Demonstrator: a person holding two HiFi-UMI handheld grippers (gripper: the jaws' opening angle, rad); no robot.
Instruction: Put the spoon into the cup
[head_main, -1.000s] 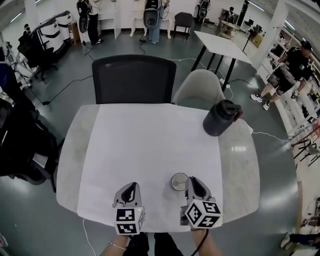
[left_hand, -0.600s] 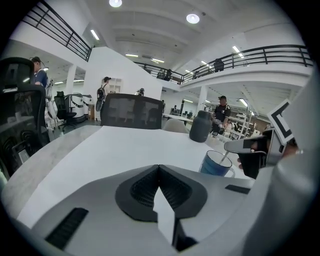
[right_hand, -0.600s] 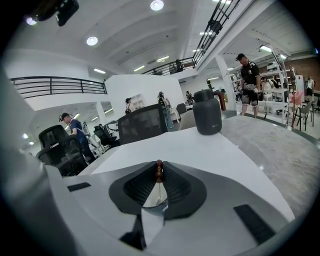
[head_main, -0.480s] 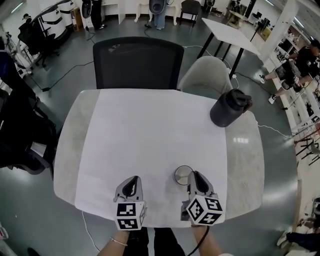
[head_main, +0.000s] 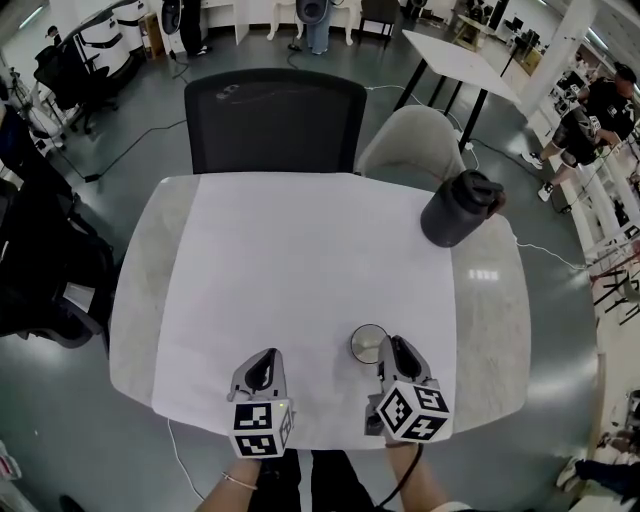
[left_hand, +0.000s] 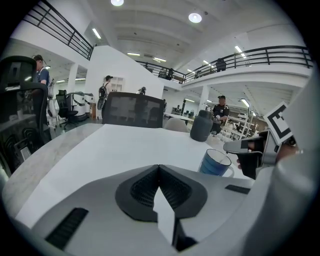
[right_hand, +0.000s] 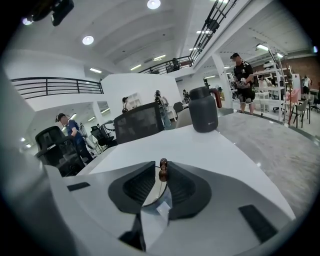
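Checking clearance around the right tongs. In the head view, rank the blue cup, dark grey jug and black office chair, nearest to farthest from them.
1. Blue cup, just left of the right tongs.
2. Dark grey jug, far right of the table.
3. Black office chair, beyond its far edge.

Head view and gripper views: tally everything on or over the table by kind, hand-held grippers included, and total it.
Cup: 1
Spoon, in the right hand-held gripper: 1
Dark jug: 1
White sheet: 1
Hand-held grippers, counting the left hand-held gripper: 2
Total: 6
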